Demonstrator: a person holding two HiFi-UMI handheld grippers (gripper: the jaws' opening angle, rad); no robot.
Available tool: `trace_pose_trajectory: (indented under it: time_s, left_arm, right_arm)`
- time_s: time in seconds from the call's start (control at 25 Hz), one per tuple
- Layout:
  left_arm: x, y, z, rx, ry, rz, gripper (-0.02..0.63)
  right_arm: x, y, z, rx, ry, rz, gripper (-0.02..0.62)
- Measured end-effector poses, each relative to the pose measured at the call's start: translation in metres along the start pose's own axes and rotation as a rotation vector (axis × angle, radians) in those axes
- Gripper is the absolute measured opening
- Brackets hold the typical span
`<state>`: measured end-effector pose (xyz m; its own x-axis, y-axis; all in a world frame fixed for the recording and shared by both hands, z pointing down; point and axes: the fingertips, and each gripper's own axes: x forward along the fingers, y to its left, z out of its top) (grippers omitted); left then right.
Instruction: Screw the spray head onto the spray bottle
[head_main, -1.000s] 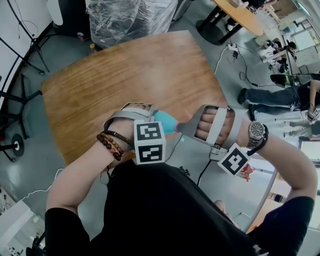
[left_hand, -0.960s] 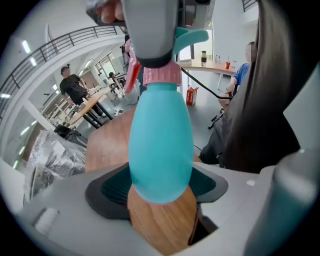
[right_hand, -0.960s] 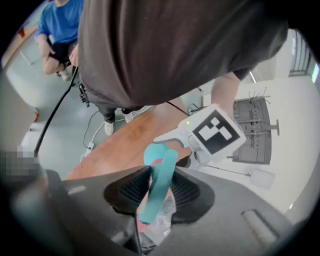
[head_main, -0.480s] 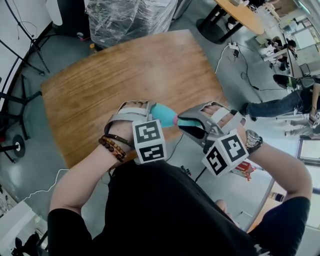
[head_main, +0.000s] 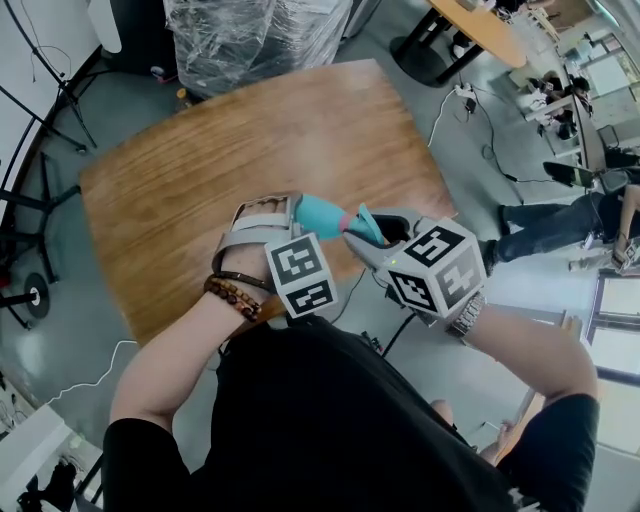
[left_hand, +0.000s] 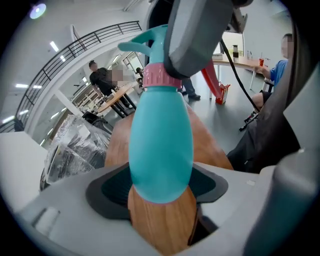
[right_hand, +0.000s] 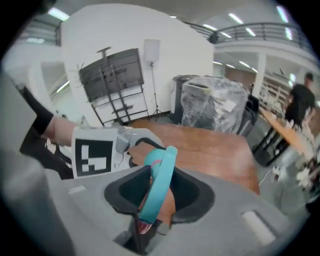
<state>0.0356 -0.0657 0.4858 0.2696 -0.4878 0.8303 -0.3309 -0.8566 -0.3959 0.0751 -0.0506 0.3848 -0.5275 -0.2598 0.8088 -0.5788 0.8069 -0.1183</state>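
A teal spray bottle (head_main: 318, 214) is held in the air over the near edge of the wooden table (head_main: 240, 150). My left gripper (head_main: 292, 216) is shut on its round body (left_hand: 161, 150), with the bottle lying sideways and its neck toward the right. A pink collar (left_hand: 159, 78) joins the neck to the teal spray head (head_main: 364, 226). My right gripper (head_main: 376, 236) is shut on that spray head (right_hand: 158, 186), whose trigger runs lengthwise between the jaws. The two grippers meet tip to tip. The neck threads are hidden by the collar.
A plastic-wrapped stack (head_main: 255, 35) stands beyond the table's far edge. Black stand legs (head_main: 30, 190) are on the floor at the left. Cables (head_main: 455, 105) and seated people (head_main: 560, 210) are at the right. The person's body fills the lower part of the head view.
My right gripper has rolled strongly about its own axis, bringing its marker cube round from below the wrist to face the camera. Both hands and the bottle drifted slightly toward the table.
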Motion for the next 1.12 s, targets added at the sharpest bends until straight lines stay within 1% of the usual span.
trace_pose_trajectory:
  time_s: [0.12,0.24,0.32,0.4,0.48,0.6,0.76,0.84,0.92,1.08,1.12]
  left_arm:
    - [0.012,0.006,-0.006,0.0,0.038,0.062,0.374]
    - [0.026,0.013,-0.01,0.0,0.069,0.119,0.374]
    - [0.033,0.016,-0.014,0.007,0.085,0.147,0.374]
    - [0.038,0.018,-0.017,0.015,0.093,0.164,0.375]
    - [0.04,0.017,-0.017,0.011,0.087,0.164,0.376]
    - [0.043,0.015,-0.015,-0.006,0.062,0.143,0.376]
    - [0.043,0.009,-0.007,-0.035,0.015,0.096,0.377]
    - [0.044,0.004,-0.004,-0.05,-0.005,0.071,0.377]
    - [0.046,0.0,-0.003,-0.068,-0.023,0.044,0.377]
    - [0.046,-0.009,0.001,-0.103,-0.053,-0.008,0.377]
    - [0.046,-0.01,0.001,-0.109,-0.06,-0.02,0.377]
  right_arm:
    - [0.011,-0.014,-0.004,0.317,-0.03,0.042,0.114]
    - [0.023,-0.028,-0.009,0.564,-0.054,0.062,0.115]
    - [0.029,-0.033,-0.013,0.675,-0.066,0.065,0.115]
    - [0.035,-0.036,-0.015,0.736,-0.084,0.084,0.115]
    - [0.038,-0.037,-0.015,0.749,-0.103,0.099,0.117]
    - [0.037,-0.037,-0.015,0.707,-0.091,0.082,0.118]
    - [0.029,-0.036,-0.013,0.608,-0.065,0.057,0.12]
    - [0.026,-0.036,-0.012,0.571,-0.06,0.056,0.146]
    - [0.025,-0.035,-0.014,0.536,-0.048,0.053,0.147]
    - [0.023,-0.032,-0.016,0.406,-0.024,0.051,0.149]
    - [0.021,-0.031,-0.016,0.369,-0.018,0.048,0.171]
